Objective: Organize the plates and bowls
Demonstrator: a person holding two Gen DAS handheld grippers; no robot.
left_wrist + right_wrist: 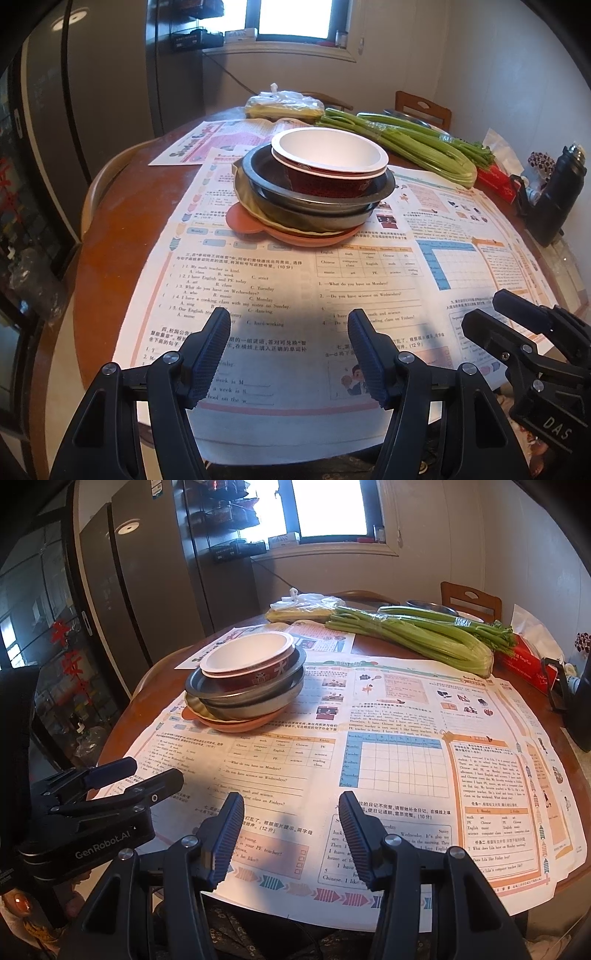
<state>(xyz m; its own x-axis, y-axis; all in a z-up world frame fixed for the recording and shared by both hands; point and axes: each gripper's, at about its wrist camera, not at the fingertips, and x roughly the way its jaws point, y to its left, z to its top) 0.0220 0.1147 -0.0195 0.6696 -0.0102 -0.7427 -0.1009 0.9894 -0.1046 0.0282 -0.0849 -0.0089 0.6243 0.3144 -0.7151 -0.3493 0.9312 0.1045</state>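
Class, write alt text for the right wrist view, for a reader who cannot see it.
A stack of dishes, topped by a white-lined red bowl, sits on worksheets covering a round wooden table. The right claw hangs open and empty in the foreground, the left claw beside it; celery lies behind.

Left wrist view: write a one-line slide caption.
Stacked bowls and plates on newspaper, both grippers' fingers empty.

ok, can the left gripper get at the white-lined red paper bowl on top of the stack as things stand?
Probably yes. The left gripper is open and empty, the white-lined red paper bowl sits topmost on the stacked dishes, and only flat printed worksheets lie between them.
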